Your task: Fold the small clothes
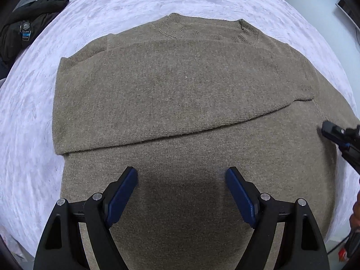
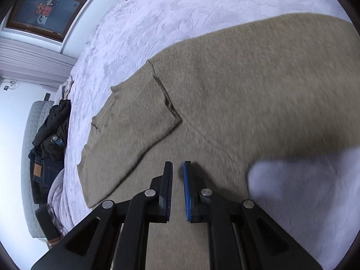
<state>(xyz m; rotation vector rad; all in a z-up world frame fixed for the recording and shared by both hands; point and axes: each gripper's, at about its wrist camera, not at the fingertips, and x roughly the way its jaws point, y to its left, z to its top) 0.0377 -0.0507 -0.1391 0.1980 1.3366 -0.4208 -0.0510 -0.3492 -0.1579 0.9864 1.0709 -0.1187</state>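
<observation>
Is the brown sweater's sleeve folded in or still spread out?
Folded in: one sleeve lies across the sweater body, its edge running diagonally over the front.

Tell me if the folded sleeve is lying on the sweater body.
Touching: in the left wrist view the folded sleeve lies flat across the sweater body, with no gap along its edge.

The sweater [image 1: 180, 103] hem runs out of frame below the left tool [image 1: 181, 177]; the right wrist view is motion-blurred.
</observation>
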